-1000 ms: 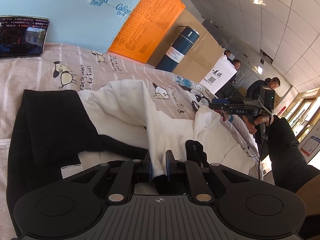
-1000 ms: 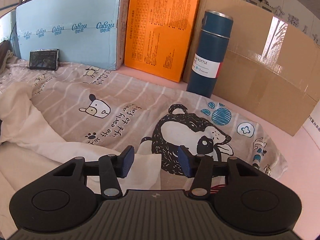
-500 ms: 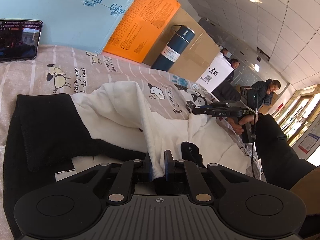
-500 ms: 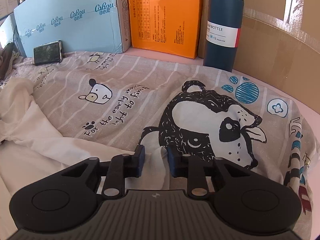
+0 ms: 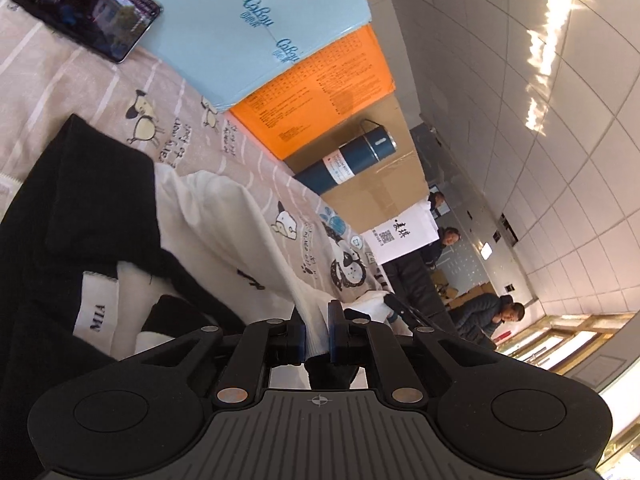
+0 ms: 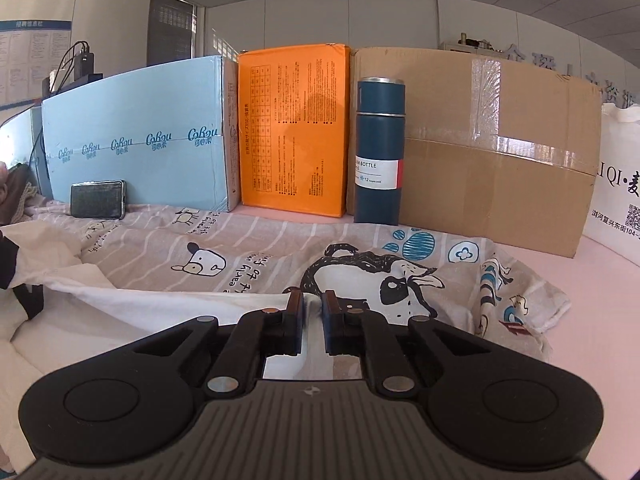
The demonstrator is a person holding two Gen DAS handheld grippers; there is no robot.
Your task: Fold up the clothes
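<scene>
Stretching between the two grippers, the white garment [image 5: 224,216] lay across the cartoon-print bedsheet [image 6: 256,248], with a black garment [image 5: 80,208] heaped over its near side in the left wrist view. The left gripper [image 5: 316,328] had its jaws closed tight on a ridge of the white cloth, which ran up out of the pads. The right gripper [image 6: 313,312] was likewise clamped on an edge of the same white fabric [image 6: 160,304], the cloth pinched in the narrow gap between its blue pads. Holding two separate points on one hem looked like the way to keep the edge taut, so the piece could be carried over itself as one flat panel and not as a bunch.

A white label reading MIA [image 5: 96,316] showed beside the black cloth. Along the back stood a light blue box [image 6: 140,140], an orange box [image 6: 296,128], a dark blue bottle [image 6: 380,152] and a taped cardboard carton [image 6: 500,152], well clear of the folding. A phone [image 6: 98,199] leaned against the blue box.
</scene>
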